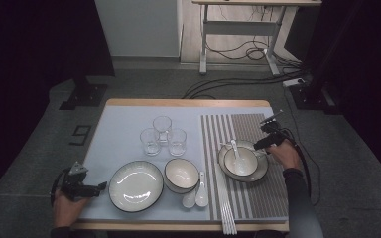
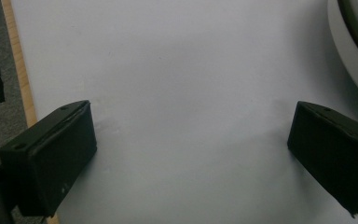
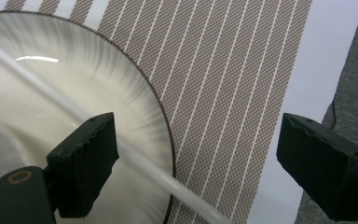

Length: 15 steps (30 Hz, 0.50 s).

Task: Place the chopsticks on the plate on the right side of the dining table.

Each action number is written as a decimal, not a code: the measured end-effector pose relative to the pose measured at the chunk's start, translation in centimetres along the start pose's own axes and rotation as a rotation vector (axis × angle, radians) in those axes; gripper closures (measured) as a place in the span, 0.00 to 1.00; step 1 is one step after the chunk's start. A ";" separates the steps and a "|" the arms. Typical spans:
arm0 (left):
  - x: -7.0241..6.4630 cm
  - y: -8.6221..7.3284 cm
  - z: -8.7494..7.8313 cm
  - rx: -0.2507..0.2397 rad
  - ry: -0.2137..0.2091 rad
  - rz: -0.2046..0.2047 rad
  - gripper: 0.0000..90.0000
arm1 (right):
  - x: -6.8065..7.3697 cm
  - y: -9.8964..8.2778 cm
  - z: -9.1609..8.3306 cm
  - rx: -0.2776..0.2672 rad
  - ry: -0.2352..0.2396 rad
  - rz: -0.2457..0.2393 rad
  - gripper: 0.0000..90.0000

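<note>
Currently right gripper (image 1: 266, 142) has its fingers (image 3: 85, 164) spread wide, nothing clamped. Its own view looks down on the rim of the plate (image 3: 135, 100) on the striped placemat (image 3: 223, 93): one finger sits over the plate, the other out past the mat's edge over bare worktop (image 3: 303, 79). A pale, blurred rod (image 3: 135, 156) runs diagonally across the plate, passing under the finger on the plate side and out between the two; contact can't be judged. Probably a chopstick, but too blurred to say. In the high view a bowl (image 1: 241, 161) with a spoon (image 1: 235, 148) stands on that plate, just beside the right fingers.

Left gripper (image 1: 100, 187) also has fingers (image 2: 51, 158) wide apart, holding nothing, only bare light worktop between them. The second plate (image 1: 136, 186) lies just past the fingertips; in the left gripper view only its dark-lined rim (image 2: 354, 42) shows, cut off at the frame corner beyond one finger.

Well away from both sets of fingers: a second bowl (image 1: 181, 174), two spoons (image 1: 197, 194), three glasses (image 1: 162, 135). White chopsticks (image 1: 226, 208) overhang the near worktop edge, ends cut off by the frame.
</note>
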<state>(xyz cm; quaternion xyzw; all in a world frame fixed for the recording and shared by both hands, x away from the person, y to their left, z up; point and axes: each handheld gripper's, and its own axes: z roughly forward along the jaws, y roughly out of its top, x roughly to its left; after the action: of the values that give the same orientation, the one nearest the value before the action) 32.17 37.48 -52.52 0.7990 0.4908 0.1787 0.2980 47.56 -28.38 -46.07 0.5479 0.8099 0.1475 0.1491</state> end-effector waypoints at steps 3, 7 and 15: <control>0.0 0.0 0.0 0.000 0.000 0.000 0.01 | 0.0 0.2 0.5 0.003 -0.004 0.003 0.14; 0.0 0.0 0.0 0.000 0.000 0.000 0.01 | 0.2 0.2 1.1 0.009 0.002 0.004 0.14; 0.0 0.0 0.0 0.000 0.000 0.000 0.01 | 0.3 0.0 1.3 0.014 0.011 -0.011 0.14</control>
<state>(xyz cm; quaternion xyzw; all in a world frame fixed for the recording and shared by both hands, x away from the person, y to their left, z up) 32.18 37.48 -52.52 0.7989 0.4909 0.1787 0.2980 47.93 -27.98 -47.29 0.5434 0.8147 0.1441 0.1419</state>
